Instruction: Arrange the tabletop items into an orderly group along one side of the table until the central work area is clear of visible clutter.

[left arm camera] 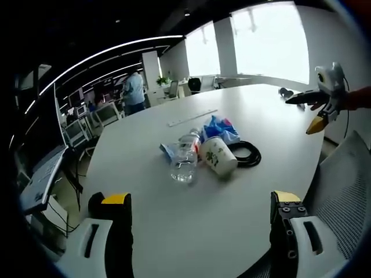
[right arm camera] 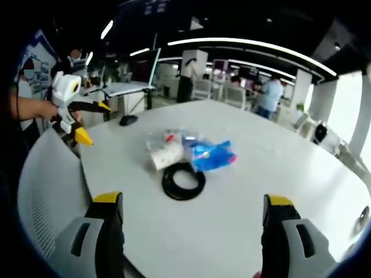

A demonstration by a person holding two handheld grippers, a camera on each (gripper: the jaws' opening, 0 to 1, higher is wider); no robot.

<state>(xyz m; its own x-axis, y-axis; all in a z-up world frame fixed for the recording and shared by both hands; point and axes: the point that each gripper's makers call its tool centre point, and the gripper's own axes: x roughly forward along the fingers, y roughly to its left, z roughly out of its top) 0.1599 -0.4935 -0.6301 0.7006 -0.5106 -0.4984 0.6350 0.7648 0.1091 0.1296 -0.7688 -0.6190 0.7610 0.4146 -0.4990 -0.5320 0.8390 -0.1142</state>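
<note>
A large white oval table (left arm camera: 174,220) carries a small cluster of items near its middle. In the left gripper view, a clear plastic water bottle (left arm camera: 185,157) lies on its side, touching a white paper cup (left arm camera: 218,156) that also lies tipped over beside it. Behind the cup sits a crumpled blue plastic bag (left arm camera: 220,127), and a coil of black cable (left arm camera: 246,154) lies flat just beside the cup, toward the table's right edge. A long pale ruler (left arm camera: 192,117) lies apart from the cluster, further toward the far edge. A dark computer mouse (left arm camera: 285,92) rests near the far right edge.

The left gripper (left arm camera: 203,211) has its yellow-tipped jaws spread wide and holds nothing, above the near edge. The right gripper (left arm camera: 320,110) hovers over the right edge, a hand on it, its jaws parted with nothing between them.

In the right gripper view, the right gripper's own jaws stand wide apart above the table edge, with the cable coil (right arm camera: 183,180) nearest them and the cup (right arm camera: 166,155) and blue bag (right arm camera: 211,154) just behind. A mesh chair back (right arm camera: 49,197) stands at the table's edge.
</note>
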